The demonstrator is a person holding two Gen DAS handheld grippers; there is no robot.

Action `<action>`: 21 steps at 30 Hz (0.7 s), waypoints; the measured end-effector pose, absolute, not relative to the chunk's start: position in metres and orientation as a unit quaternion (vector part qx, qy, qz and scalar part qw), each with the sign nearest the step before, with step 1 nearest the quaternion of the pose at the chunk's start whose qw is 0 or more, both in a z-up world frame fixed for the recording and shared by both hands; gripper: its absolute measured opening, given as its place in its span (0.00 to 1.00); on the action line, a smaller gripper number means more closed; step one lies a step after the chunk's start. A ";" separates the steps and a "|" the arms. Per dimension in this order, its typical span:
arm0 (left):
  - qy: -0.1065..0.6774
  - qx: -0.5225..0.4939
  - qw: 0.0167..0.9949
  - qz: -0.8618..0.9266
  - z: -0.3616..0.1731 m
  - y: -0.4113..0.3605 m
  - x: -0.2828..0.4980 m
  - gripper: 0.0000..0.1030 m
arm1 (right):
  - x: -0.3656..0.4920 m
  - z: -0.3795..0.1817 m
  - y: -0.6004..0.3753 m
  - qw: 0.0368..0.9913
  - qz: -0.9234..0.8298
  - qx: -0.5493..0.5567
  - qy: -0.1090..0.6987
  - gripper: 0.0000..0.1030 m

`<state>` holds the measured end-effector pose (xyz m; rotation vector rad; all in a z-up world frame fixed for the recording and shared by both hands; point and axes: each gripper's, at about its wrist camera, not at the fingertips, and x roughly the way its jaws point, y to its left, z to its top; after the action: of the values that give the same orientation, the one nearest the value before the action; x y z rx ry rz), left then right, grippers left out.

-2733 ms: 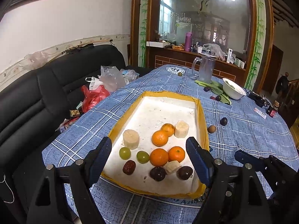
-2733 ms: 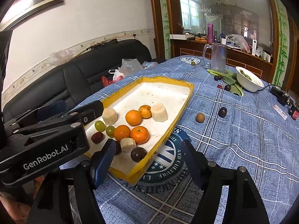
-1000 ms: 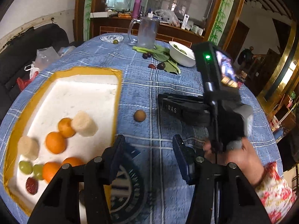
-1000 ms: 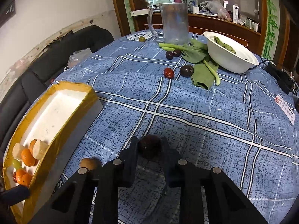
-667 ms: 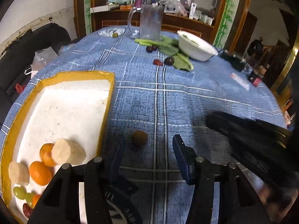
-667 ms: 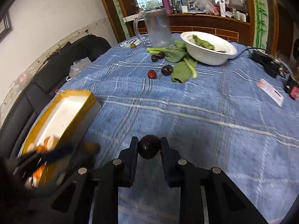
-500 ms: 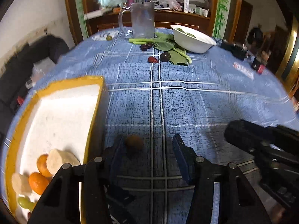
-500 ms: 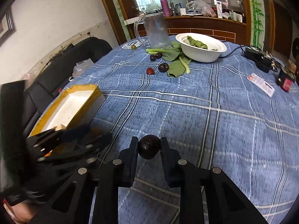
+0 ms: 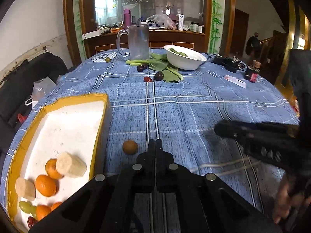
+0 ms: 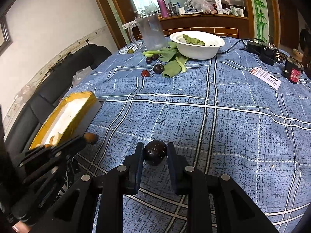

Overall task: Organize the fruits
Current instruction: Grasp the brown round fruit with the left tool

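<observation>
A dark fruit point(image 10: 155, 152) is clamped in the right gripper point(image 10: 155, 155), left gripper point(image 9: 155, 145) fully closed and empty; a level carry to the tray point(image 9: 101, 116) is advised.

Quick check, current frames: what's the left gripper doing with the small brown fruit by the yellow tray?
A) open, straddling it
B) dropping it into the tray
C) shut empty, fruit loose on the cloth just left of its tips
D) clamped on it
C: the left gripper has its fingers pressed together with nothing between them, and the small brown fruit sits on the tablecloth beside the tips, outside the yellow tray.
</observation>
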<state>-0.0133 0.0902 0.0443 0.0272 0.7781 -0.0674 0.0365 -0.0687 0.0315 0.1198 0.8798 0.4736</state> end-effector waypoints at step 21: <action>0.418 0.038 0.907 0.039 0.017 0.086 0.017 0.28 | 0.036 0.030 -0.066 0.873 0.234 0.057 0.425 0.25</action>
<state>0.0172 0.0860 0.0172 0.0782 0.8639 0.0815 0.0359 -0.0660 0.0300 0.1181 0.8878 0.4886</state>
